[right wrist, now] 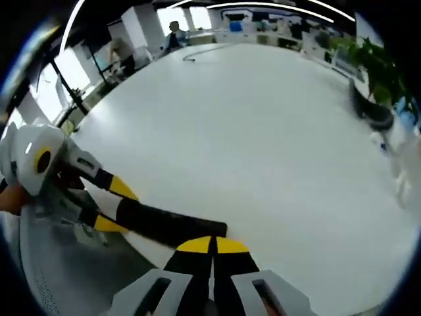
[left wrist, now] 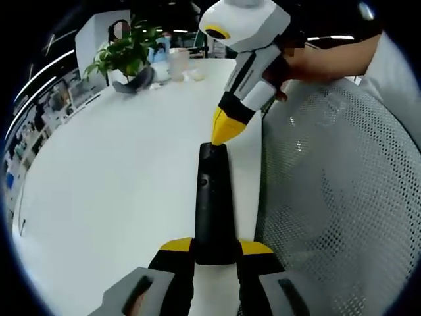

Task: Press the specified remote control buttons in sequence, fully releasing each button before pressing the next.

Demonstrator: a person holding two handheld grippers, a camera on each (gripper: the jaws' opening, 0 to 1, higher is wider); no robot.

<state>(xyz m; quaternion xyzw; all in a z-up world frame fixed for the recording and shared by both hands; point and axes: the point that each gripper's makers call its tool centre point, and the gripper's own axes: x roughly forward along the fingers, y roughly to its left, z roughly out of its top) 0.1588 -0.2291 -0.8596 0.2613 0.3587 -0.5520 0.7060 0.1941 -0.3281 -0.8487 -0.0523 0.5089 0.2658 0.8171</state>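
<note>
Open office beyond; broad white surface carrying the work, with a mesh chair back hard against its near edge. Farther off: a potted plant, a grey object at its foot and some clear containers near it, all well apart from the action.

Black remote control held out over the surface edge, its near end pinched between the yellow-tipped jaws of the left hand-held gripper. Right hand-held gripper pressed together into one point, tip at the remote's far end, touching or just above it; cannot tell which.

Judged: a button press in hand or about to land. Next calls for a straight lift clear of the button before shifting along to another. Nothing blocking; only the chair crowding the side.
</note>
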